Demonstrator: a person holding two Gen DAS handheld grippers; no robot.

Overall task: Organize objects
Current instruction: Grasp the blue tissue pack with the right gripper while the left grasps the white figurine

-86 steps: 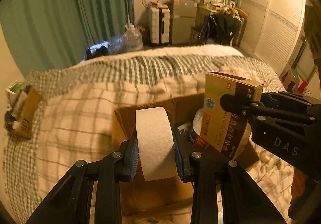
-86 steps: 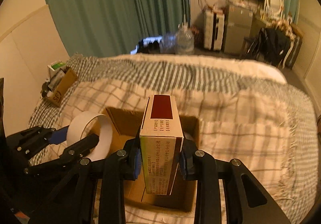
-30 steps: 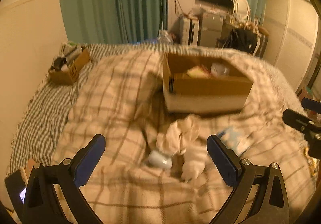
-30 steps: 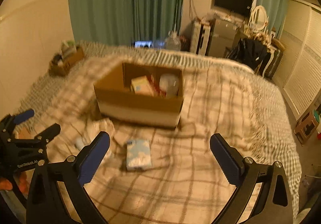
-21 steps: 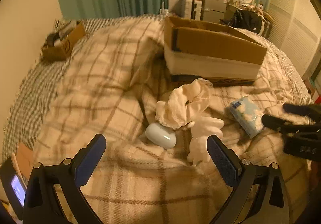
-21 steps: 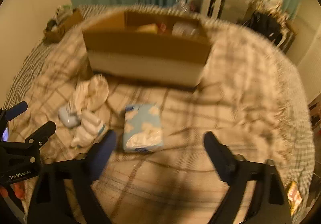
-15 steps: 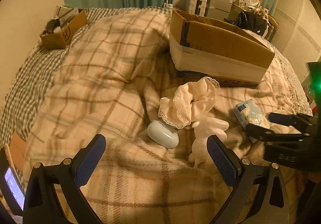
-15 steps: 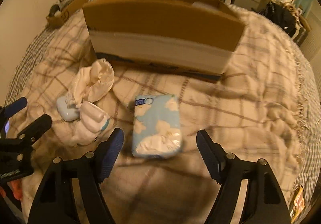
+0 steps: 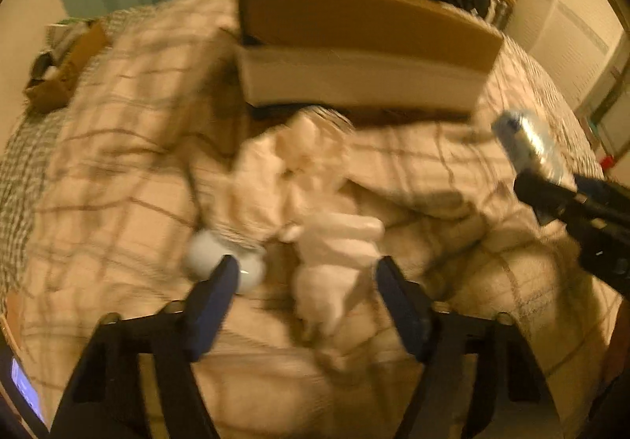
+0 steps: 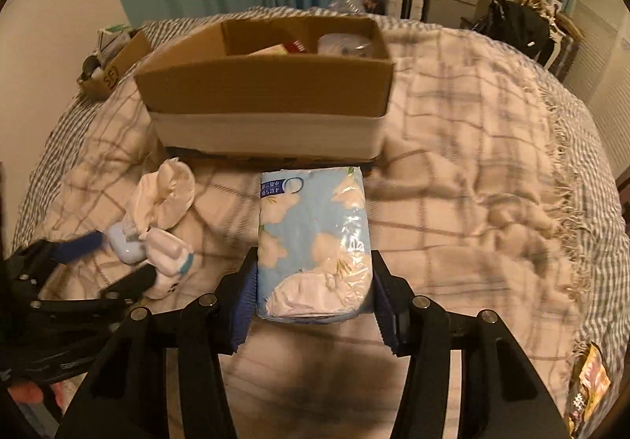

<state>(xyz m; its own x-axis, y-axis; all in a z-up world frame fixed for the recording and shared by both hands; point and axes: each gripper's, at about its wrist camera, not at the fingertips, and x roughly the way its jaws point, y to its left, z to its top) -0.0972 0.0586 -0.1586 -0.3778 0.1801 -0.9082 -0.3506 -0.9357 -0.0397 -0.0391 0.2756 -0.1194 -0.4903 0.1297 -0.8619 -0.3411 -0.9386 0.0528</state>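
right wrist: cardboard box (image 10: 267, 84) beyond tissue pack (image 10: 313, 242).

"SF" on small cardboard box (image 10: 108, 75); tissue pack (image 10: 313, 242) label illegible.

Blue-and-white tissue pack (image 10: 313, 242), brown cardboard box (image 10: 267, 84), cream plaid blanket (image 10: 472, 171).

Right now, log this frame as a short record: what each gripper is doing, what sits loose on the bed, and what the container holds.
right gripper: shut on the blue floral tissue pack, lifted off the blanket
left gripper: open, straddling the white stuffed toy
loose on plaid blanket: pale blue oval case, cream lace-edged cloth
container: open brown cardboard box, beyond the loose items
box contents: partly visible; a white roll and a carton top show
image quality: left wrist view motion-blurred
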